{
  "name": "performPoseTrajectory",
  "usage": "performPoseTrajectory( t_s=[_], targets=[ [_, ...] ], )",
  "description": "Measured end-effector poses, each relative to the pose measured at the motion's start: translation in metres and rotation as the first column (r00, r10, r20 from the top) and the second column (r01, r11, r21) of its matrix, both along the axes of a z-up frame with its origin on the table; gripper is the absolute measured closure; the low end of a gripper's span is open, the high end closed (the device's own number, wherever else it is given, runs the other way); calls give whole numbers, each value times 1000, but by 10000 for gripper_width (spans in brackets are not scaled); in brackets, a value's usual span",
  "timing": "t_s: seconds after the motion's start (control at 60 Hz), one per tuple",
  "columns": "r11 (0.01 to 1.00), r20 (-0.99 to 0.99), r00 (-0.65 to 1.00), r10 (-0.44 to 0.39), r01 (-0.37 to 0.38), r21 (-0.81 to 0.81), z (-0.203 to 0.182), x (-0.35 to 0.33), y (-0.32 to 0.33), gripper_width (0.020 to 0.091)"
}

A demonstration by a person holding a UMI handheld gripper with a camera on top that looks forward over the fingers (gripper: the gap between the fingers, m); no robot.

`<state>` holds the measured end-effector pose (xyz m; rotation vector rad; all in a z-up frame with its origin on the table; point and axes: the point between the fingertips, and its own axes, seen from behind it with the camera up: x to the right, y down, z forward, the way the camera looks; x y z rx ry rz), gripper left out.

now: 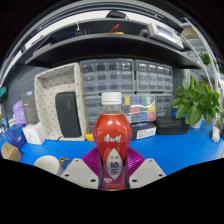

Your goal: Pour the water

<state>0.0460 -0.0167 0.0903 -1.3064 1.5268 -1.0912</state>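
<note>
A red drink bottle (112, 135) with a white cap and a red-and-white label stands upright between my fingers. My gripper (112, 168) is shut on the bottle: both purple pads (93, 160) press against its lower body at either side. The bottle's base is hidden behind the fingers. It is held above the blue tabletop (165, 148).
A white cup (46, 163) sits on the table to the left. Behind stand a grey drawer cabinet (125, 85), a black box (67, 113), a perforated board (55, 85) and a green plant (197, 100) at the right. Shelves run overhead.
</note>
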Motion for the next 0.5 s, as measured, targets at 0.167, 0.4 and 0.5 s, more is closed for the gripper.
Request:
performPoseTrajectory(
  t_s=[0.167, 0.4, 0.5],
  targets=[
    [1000, 13, 1000, 2, -2, -21, 0, -5, 2, 754],
    [1000, -71, 997, 4, -4, 2, -17, -16, 2, 405],
    [1000, -109, 994, -12, 11, -8, -25, -34, 3, 291]
  ],
)
